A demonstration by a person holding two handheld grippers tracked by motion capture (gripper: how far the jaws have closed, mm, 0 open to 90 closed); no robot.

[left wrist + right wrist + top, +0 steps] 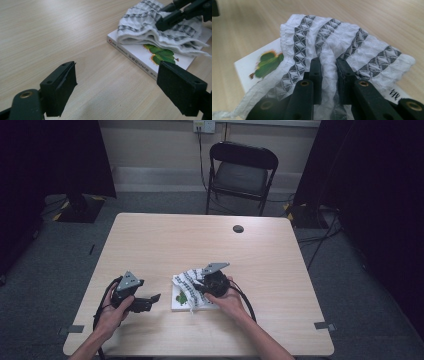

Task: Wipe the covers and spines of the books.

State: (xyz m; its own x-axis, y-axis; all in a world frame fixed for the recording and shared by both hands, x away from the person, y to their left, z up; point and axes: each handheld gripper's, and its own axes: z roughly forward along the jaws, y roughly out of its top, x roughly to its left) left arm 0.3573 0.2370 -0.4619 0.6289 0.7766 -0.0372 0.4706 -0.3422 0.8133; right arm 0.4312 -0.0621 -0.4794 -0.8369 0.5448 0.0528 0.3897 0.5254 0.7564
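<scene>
The folded cloth (342, 47) lies on the book (140, 53), covering its far half. The right gripper (329, 67) is pinching a ridge of it, so I judge the handling under way, unfinished. Left of the book, the left gripper (117, 85) is spread wide, empty.

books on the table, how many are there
1. The book lies flat on the table near the person's edge, with a white and grey patterned cloth bunched over its far part. The cloth could hide another thin one.
</scene>
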